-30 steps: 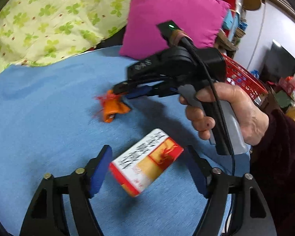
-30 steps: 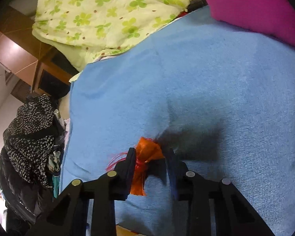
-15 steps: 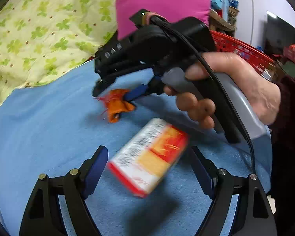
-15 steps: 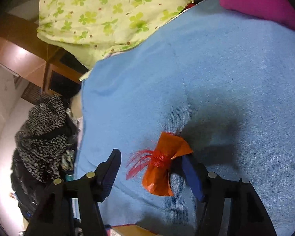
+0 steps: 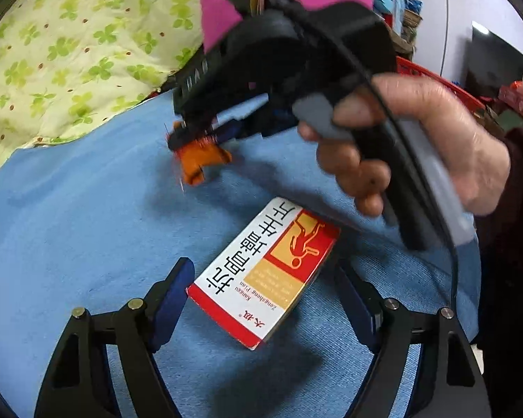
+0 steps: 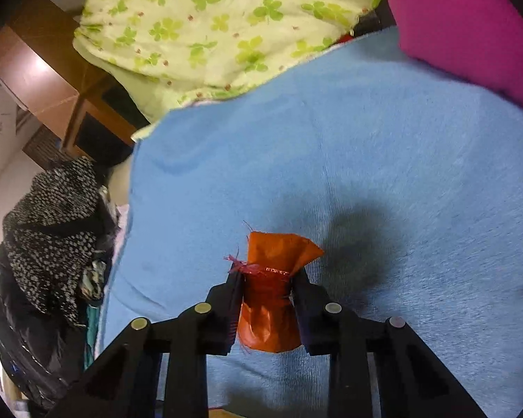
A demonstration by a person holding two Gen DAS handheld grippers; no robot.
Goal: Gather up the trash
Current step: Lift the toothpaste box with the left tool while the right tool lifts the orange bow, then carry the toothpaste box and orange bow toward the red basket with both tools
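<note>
On a blue terry blanket [image 5: 69, 216], left wrist view: one flat red, white and yellow cardboard medicine box [image 5: 265, 271], lying between the spread fingers of the left gripper [image 5: 261, 299]; the jaws are closing, pads not yet seen pressing the carton, though half a second ago they stood a little wider. Beyond it, the right gripper [image 5: 195, 139], carried in a person's hand [image 5: 418, 146], now pinches a small orange crinkled plastic wrapper tied with red thread [image 5: 202, 160]; half a second back that wrapper lay loose on the blanket between open jaws. Right wrist view: same wrapper [image 6: 272, 285], clamped at its waist between both pads, its upper end flaring past the fingertips. Background, both views: pink cushion [image 6: 470, 24], green clover-print quilt [image 6: 209, 24]; red mesh basket [image 5: 436, 80] in the left view only. Assessment: one piece of trash secured and ready to carry off, probably to the basket; the box remains to be gripped.
</note>
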